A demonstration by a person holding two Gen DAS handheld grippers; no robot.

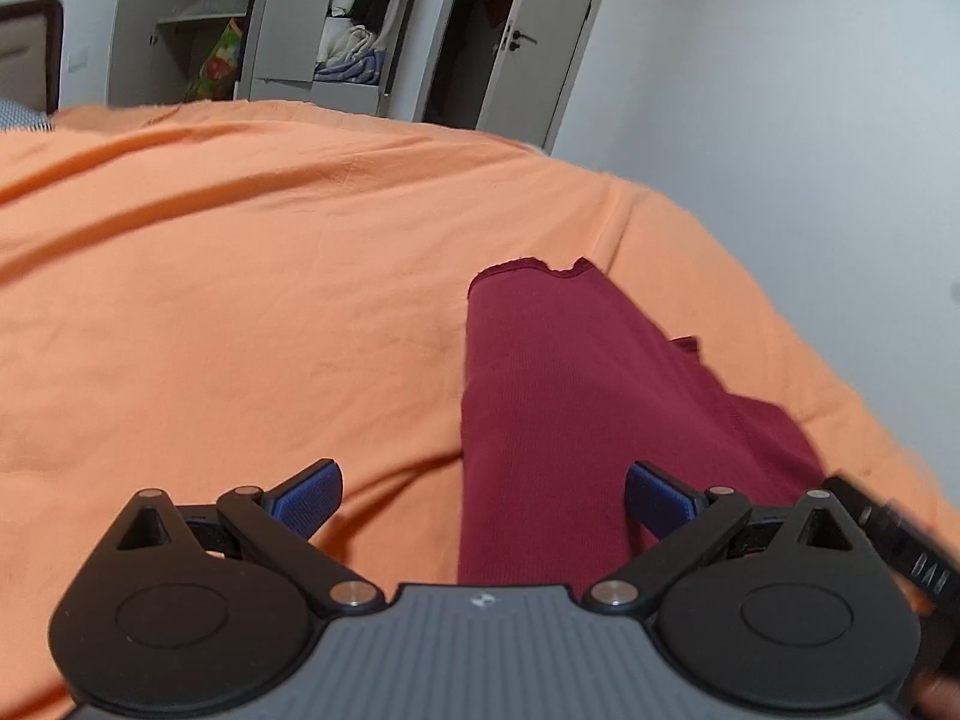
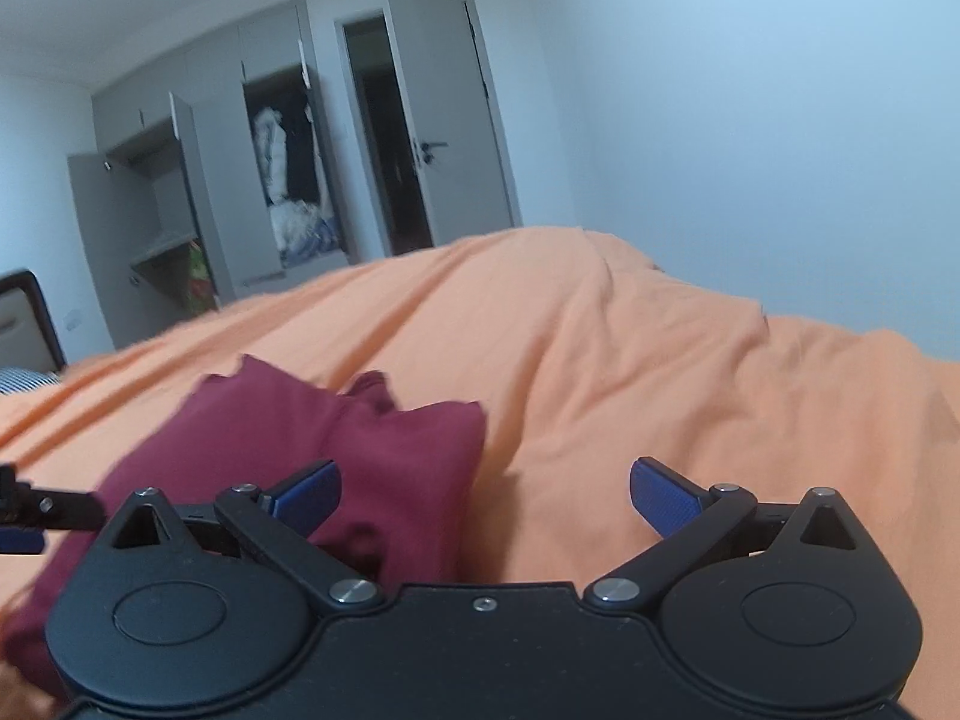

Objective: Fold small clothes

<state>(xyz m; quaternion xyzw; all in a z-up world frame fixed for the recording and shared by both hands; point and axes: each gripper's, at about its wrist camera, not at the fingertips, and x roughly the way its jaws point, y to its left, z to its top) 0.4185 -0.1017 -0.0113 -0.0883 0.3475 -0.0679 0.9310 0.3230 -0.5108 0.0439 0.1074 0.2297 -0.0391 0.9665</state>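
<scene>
One maroon garment lay at about four o'clock on one orange bedspread. Two grippers showed, left gripper and right gripper, each with two blue pads. One wardrobe stood at eleven o'clock.

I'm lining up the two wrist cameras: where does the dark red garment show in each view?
Left wrist view: the dark red garment lies right of centre on the orange bedsheet, running up from the open left gripper.
Right wrist view: it lies lower left, behind the open right gripper's left finger.
Shared landmark: the open wardrobe beyond the bed.
</scene>
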